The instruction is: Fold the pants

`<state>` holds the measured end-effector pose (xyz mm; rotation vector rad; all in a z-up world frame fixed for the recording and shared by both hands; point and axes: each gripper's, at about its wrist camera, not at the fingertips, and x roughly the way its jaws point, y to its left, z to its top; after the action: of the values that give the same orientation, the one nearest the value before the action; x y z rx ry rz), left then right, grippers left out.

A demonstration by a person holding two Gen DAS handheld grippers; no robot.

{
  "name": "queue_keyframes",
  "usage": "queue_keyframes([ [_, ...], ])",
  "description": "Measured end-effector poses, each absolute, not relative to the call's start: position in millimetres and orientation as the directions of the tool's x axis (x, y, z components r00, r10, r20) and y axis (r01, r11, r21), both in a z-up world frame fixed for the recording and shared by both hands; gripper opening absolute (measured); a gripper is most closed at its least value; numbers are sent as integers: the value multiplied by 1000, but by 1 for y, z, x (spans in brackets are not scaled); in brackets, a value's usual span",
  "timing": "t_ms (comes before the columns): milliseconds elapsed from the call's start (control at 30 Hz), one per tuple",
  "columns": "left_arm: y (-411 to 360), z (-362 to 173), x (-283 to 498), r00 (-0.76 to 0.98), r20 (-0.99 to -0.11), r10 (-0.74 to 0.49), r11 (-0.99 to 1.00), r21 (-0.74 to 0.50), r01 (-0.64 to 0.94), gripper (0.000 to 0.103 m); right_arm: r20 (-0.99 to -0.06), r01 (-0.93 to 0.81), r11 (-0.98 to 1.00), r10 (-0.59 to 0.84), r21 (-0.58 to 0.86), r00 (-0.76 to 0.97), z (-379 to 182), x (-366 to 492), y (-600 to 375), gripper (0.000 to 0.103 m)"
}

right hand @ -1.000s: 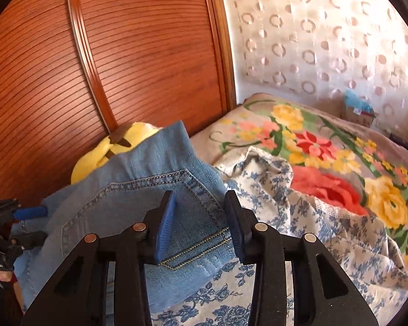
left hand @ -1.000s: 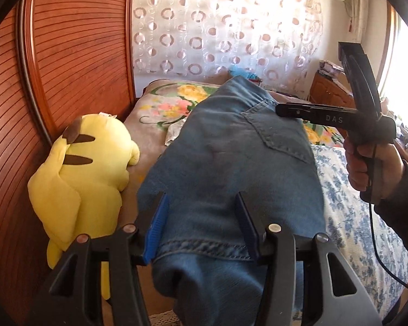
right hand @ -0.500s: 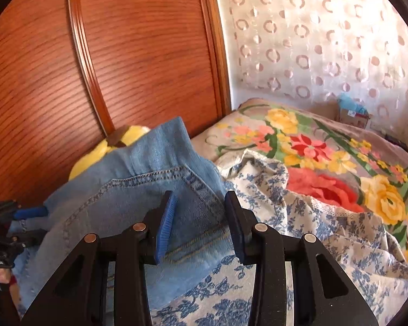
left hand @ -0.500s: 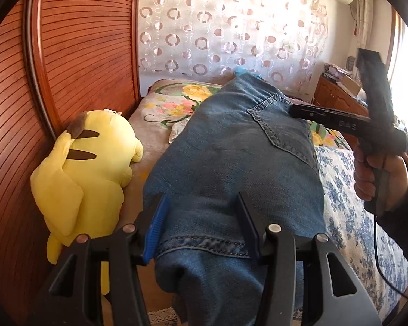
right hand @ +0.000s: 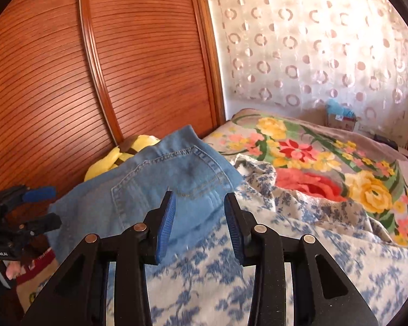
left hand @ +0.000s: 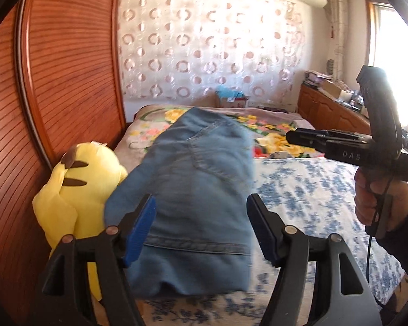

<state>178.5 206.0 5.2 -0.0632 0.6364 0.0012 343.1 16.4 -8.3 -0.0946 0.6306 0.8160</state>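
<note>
Bed (right hand: 299, 269) | pants (left hand: 198, 195) blurred | left gripper (left hand: 201, 225) spread | right gripper (right hand: 200, 222) spread

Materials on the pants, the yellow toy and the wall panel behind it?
Blue pants: denim, likely cotton; contrast stitching, matte weave. Yellow plush toy: soft fuzzy fabric, seams and stuffed bulges. Reddish ribbed wall panel: looks like varnished wood, slight sheen; could be laminate.

Our left gripper (left hand: 201, 225) – black plastic frame, ribbed blue pads (left hand: 138, 231), brass-coloured rivets. Our right gripper (right hand: 198, 222) – same build, white "DAS" lettering, black cable. Right hand (left hand: 378, 201) bare-skinned, dark sleeve.
</note>
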Motion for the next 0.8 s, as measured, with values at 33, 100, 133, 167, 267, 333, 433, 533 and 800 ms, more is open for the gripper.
queue_keyframes([
  [33, 201, 8, 177, 807, -590, -22, 998, -56, -13, 69, -558, -702, 695, 649, 156, 518, -6, 339, 10, 37],
  [100, 189, 14, 174, 816, -577, -26, 999, -50, -3, 74, -555, -699, 698, 647, 155, 523, -2, 332, -1, 37],
  [133, 183, 17, 173, 821, -570, -26, 999, -46, 0, 79, -552, -697, 701, 645, 151, 529, 0, 328, -6, 37],
  [167, 178, 19, 171, 828, -560, -29, 999, -43, 5, 80, -548, -695, 704, 643, 145, 536, 2, 324, -11, 37],
  [267, 163, 28, 167, 842, -538, -43, 999, -45, 22, 81, -534, -689, 712, 638, 135, 555, 8, 313, -28, 37],
  [333, 156, 34, 164, 853, -519, -52, 998, -55, 28, 81, -525, -683, 718, 636, 136, 565, 13, 306, -40, 37],
  [433, 143, 44, 158, 865, -500, -45, 999, -36, 31, 81, -512, -674, 725, 635, 139, 578, 19, 298, -57, 37],
  [533, 131, 53, 153, 874, -484, -48, 999, -26, 41, 81, -497, -666, 734, 630, 132, 597, 26, 289, -71, 37],
  [800, 96, 68, 136, 883, -465, -59, 998, -14, 59, 81, -454, -631, 769, 601, 104, 658, 41, 254, -107, 50],
])
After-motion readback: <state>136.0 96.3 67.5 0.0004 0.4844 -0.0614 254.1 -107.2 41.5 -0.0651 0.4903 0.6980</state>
